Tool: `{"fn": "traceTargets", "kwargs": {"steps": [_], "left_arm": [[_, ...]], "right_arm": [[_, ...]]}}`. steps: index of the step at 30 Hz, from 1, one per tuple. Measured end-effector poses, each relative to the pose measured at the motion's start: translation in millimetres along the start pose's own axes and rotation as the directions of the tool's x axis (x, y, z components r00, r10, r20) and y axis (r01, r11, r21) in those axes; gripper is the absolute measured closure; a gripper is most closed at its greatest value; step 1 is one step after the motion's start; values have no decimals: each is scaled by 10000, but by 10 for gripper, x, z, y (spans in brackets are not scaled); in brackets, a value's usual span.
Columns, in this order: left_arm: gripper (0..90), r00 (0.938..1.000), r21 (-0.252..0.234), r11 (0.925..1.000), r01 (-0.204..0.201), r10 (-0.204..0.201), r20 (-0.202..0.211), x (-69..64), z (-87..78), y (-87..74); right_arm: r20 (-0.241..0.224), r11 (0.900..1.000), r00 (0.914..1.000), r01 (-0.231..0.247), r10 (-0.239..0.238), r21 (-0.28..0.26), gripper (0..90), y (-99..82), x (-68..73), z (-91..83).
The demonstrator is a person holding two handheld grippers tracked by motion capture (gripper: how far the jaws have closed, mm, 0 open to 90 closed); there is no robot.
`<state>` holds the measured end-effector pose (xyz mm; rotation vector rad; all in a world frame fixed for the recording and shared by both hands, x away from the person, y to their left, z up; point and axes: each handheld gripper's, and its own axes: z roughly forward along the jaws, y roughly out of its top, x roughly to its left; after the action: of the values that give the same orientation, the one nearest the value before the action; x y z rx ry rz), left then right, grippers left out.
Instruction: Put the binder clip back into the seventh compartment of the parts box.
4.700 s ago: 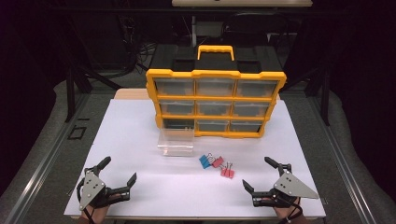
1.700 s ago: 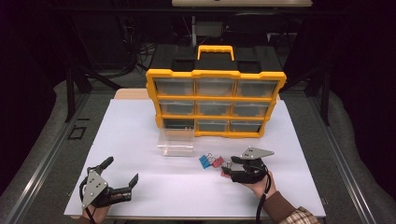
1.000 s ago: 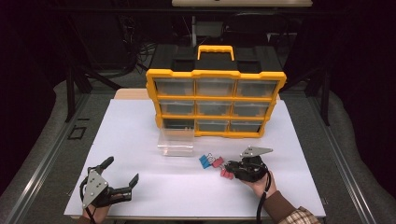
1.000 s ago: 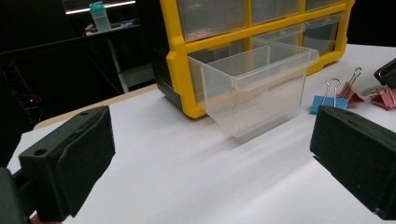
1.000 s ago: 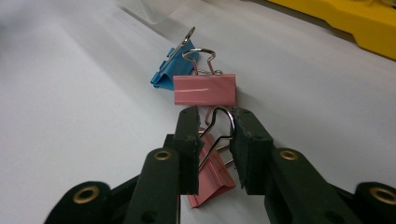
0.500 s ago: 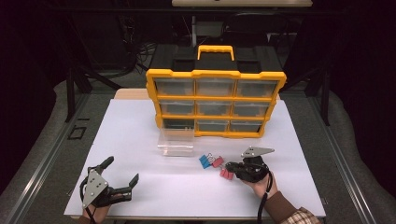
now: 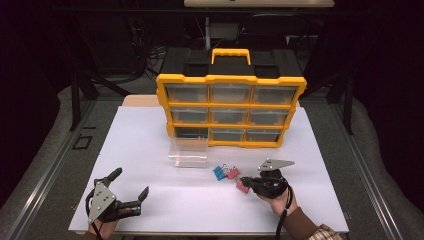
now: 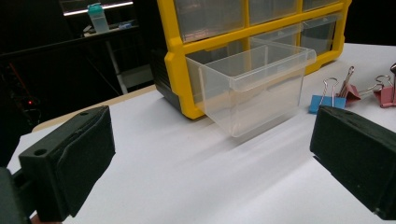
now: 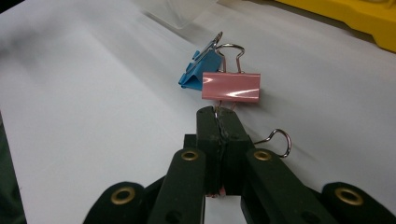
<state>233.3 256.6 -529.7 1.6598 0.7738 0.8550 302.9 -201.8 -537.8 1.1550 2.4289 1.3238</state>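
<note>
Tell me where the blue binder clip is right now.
In the high view the blue binder clip lies on the white table, just right of the clear drawer and left of a pink clip, ahead of the right gripper.

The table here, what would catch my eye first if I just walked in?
Probably the big yellow drawer cabinet standing at the back of the white table, with one clear drawer pulled out and set down in front of it. Next, the bright binder clips: a blue clip lies right of that drawer, and the right gripper is shut on a pink clip beside it.
</note>
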Motion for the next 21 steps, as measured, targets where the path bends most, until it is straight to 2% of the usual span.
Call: {"fn": "traceTargets", "kwargs": {"steps": [6,12,13,21], "left_arm": [[0,10000,-20,10000,-3,4,27,1,5,0],[0,10000,-24,10000,3,-3,33,4,5,0],[0,10000,-21,10000,-2,2,33,4,5,0],[0,10000,1,10000,-25,25,47,3,8,1]], "right_arm": [[76,10000,9999,-84,84,7,894,-17,11,-41],[403,9999,9992,40,-45,122,894,-19,17,-132],[386,10000,9992,41,-40,-24,894,-23,18,-135],[556,9999,9984,99,-96,-61,895,-9,27,-186]]}}
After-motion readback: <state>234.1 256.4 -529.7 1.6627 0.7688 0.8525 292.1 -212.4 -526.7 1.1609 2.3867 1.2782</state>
